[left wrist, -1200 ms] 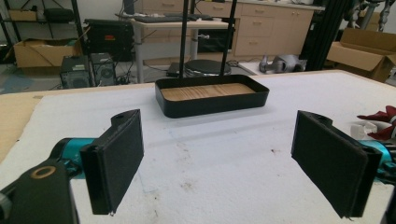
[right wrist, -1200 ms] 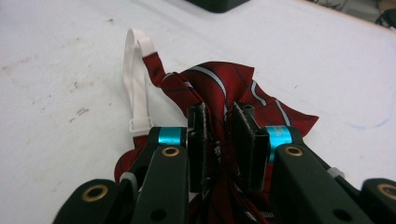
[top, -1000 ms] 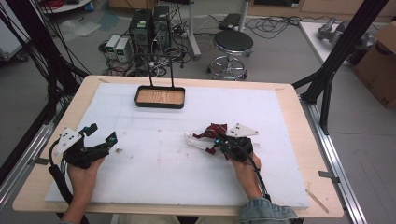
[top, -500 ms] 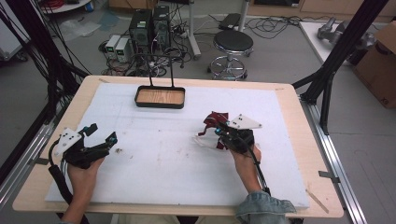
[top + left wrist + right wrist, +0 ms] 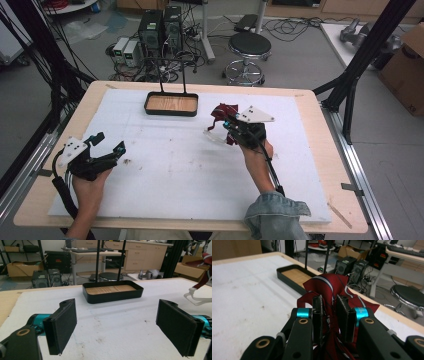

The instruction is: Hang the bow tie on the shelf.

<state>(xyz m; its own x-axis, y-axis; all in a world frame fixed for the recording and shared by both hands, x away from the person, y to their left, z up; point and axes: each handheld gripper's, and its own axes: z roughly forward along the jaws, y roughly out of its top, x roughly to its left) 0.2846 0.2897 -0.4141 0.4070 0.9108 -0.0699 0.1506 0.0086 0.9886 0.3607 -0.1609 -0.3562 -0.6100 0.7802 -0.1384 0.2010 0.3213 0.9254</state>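
The right gripper (image 5: 226, 126) had its jaws pinched tight on a bunched red cloth (image 5: 331, 291) with pale stripes, carrying it clear of the white mat (image 5: 165, 170) just right of the black tray (image 5: 171, 104), and a white hanger (image 5: 216, 136) hung at the cloth's underside, perhaps why the grip sat high in the fabric. The left gripper (image 5: 109, 145) rested low near the mat's left edge with its pads (image 5: 63, 322) spread wide on nothing, facing the tray, probably parked there to leave the working hand room.
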